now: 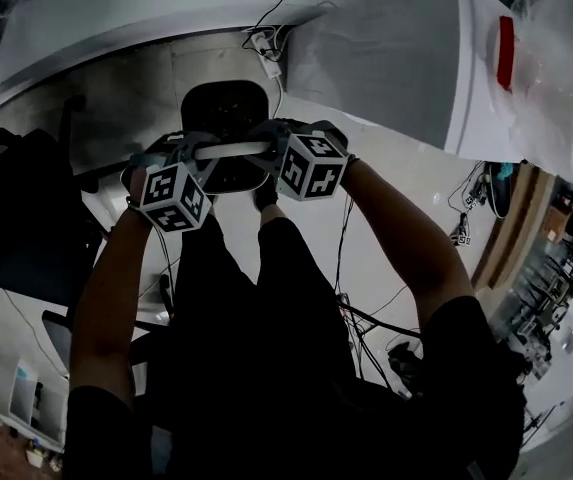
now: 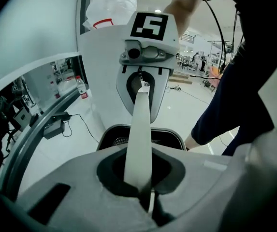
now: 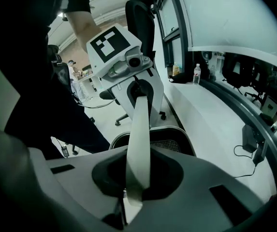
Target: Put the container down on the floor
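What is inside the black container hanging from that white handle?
Only a mesh patch shows inside the container; the handle, left gripper and right gripper cover the rest.

Arms [image 1: 406, 238] extended down, left gripper [image 1: 202, 154] and right gripper [image 1: 278, 148] clamped, facing each other.

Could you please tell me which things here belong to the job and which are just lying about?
In the job: container, white handle, left tool, right tool (both shut on the handle), floor.
Lying about: water bottle, power adapter, office chair, plastic bag.
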The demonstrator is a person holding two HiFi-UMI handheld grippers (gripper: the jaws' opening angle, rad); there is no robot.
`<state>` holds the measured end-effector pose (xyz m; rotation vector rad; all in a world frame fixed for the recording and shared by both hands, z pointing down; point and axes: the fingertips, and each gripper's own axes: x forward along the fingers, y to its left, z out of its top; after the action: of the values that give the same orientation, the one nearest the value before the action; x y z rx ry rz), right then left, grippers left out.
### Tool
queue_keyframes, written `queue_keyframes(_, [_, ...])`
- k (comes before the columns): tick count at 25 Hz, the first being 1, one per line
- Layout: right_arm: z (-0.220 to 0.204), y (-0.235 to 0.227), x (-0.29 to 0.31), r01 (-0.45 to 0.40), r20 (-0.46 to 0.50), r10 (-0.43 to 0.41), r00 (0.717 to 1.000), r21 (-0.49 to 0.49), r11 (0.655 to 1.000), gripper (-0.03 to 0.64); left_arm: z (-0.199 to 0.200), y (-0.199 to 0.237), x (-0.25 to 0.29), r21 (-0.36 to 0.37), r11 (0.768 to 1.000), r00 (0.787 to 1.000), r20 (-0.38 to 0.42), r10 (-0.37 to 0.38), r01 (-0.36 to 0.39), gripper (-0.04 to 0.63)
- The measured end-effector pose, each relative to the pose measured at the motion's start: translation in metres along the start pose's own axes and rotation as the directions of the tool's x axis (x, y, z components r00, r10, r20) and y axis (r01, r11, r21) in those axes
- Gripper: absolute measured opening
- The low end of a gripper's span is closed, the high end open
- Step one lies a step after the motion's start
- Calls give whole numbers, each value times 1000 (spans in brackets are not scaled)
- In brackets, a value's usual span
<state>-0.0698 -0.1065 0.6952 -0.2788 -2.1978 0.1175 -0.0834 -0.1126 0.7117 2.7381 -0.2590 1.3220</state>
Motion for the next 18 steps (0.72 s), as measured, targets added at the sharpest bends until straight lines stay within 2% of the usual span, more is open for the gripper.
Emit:
queue_keyframes(6, [-31,-19,46,-12,-49,11,999,-30,999,21,-40,5,43,-7,998,998,-24,-66,66,9])
queue_keyframes(18, [-98,-53,126,-42,-97,40,994,-11,999,21,-106,21,127,18,994,991,-78,-111,112,9])
